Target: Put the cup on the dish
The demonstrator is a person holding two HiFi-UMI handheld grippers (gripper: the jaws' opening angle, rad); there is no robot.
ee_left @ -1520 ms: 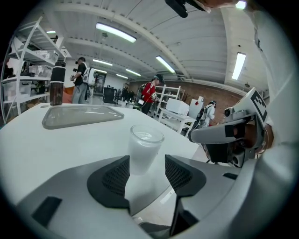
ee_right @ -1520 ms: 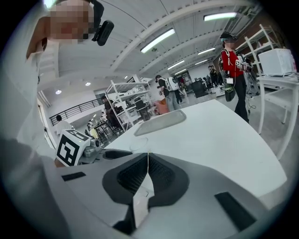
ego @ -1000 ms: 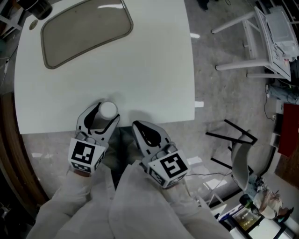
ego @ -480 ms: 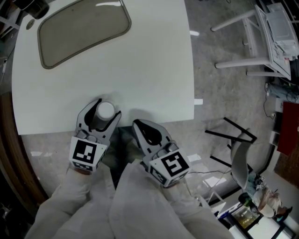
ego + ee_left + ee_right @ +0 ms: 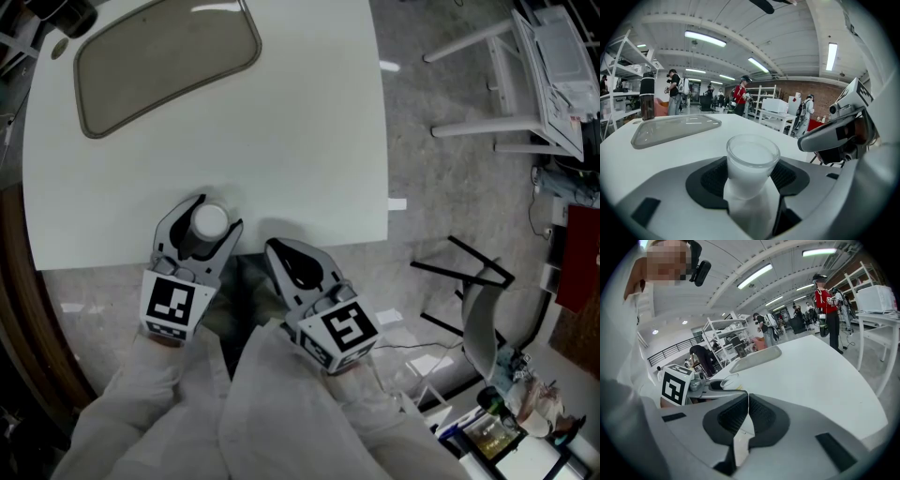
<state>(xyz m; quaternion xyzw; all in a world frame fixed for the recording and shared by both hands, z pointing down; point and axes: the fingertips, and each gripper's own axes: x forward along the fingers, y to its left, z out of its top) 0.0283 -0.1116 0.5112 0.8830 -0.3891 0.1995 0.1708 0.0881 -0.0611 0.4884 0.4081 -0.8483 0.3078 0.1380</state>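
A small white cup (image 5: pixel 209 221) (image 5: pixel 751 164) stands upright between the jaws of my left gripper (image 5: pixel 202 225) (image 5: pixel 752 180), which is shut on it at the near edge of the white table (image 5: pixel 281 122). The dish, a grey-brown tray (image 5: pixel 164 58) (image 5: pixel 675 129) (image 5: pixel 757 357), lies flat at the table's far left. My right gripper (image 5: pixel 292 262) (image 5: pixel 746 416) is shut with nothing in it, just off the table's near edge, to the right of the left gripper. In the right gripper view the cup's rim (image 5: pixel 725 380) shows inside the left gripper.
A dark bottle (image 5: pixel 647 96) stands beyond the dish at the far left corner. To the right of the table lie grey floor, a white table frame (image 5: pixel 506 75) and a black stand (image 5: pixel 469 272). Several people stand in the hall behind.
The left gripper with the cup has edged slightly forward onto the table. The right gripper has stayed in place.
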